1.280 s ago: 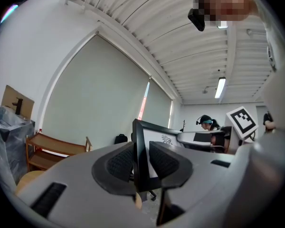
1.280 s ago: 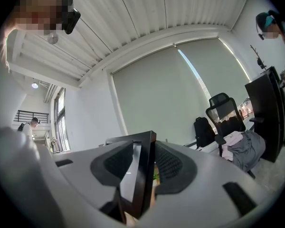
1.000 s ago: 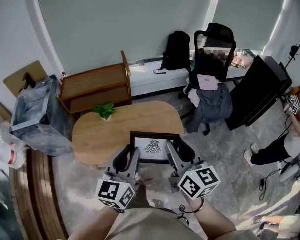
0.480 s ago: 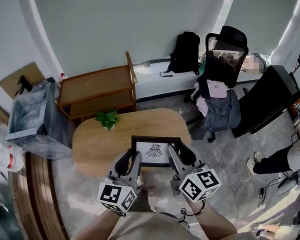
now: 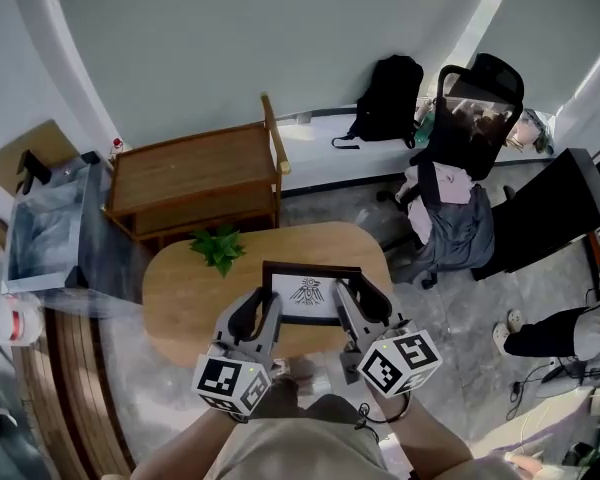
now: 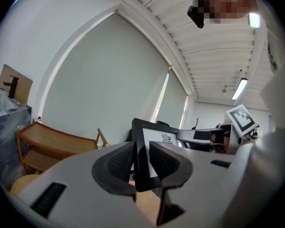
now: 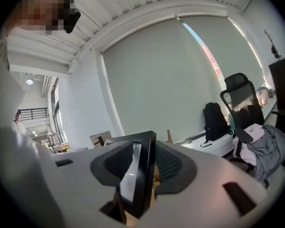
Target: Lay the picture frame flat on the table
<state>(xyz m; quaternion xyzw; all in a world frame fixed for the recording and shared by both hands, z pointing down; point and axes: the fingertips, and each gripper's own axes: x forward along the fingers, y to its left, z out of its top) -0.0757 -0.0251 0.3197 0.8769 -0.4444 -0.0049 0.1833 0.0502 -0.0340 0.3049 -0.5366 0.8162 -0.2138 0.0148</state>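
Left gripper (image 5: 264, 306) and right gripper (image 5: 346, 296) jaws are clamped on the picture frame's (image 5: 312, 290) 2 side edges. The frame has moved forward, now over the counter (image 5: 180, 288). It looks ready to lower flat.

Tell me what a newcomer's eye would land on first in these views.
The black picture frame stands out first, clamped at its left edge by the left hand-held gripper and at its right by the right hand-held gripper, over the near side of the oval wooden table. Next come the small green plant on the table's far left and the office chair heaped with clothes at the right.
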